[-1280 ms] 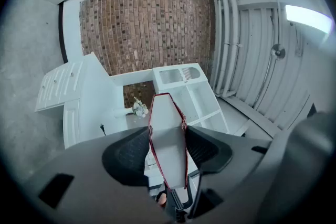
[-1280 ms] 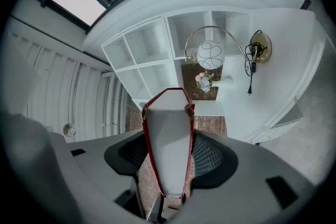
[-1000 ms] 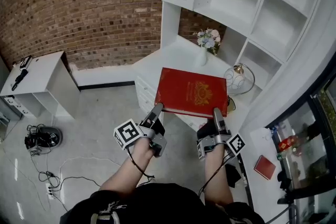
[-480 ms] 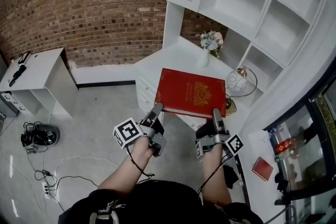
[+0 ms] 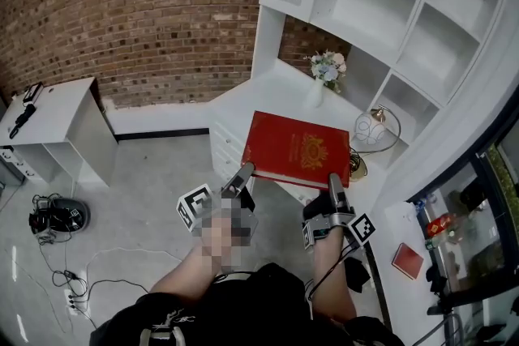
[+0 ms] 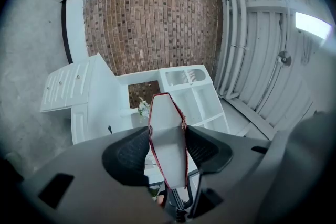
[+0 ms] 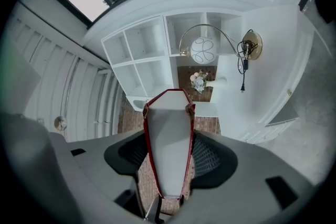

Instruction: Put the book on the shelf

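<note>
A large red book [image 5: 297,148] with a gold emblem is held flat above the white corner desk [image 5: 259,97], below the white shelf unit [image 5: 381,4]. My left gripper [image 5: 241,172] is shut on the book's near left corner. My right gripper [image 5: 333,181] is shut on its near right edge. In the left gripper view the book's [image 6: 165,113] white page edge runs between the pads, which press on both covers, so the left gripper [image 6: 167,147] grips it. The right gripper view shows the same: the book [image 7: 170,113] is clamped in the right gripper [image 7: 168,157].
A vase of flowers [image 5: 323,73] and a globe lamp [image 5: 371,128] stand on the desk behind the book. A small red book [image 5: 408,258] lies at the right. A white cabinet [image 5: 57,121] stands left, with cables and a device [image 5: 57,216] on the floor.
The book and both grippers have edged slightly toward the desk and shelf unit. Both grips on the book are unchanged.
</note>
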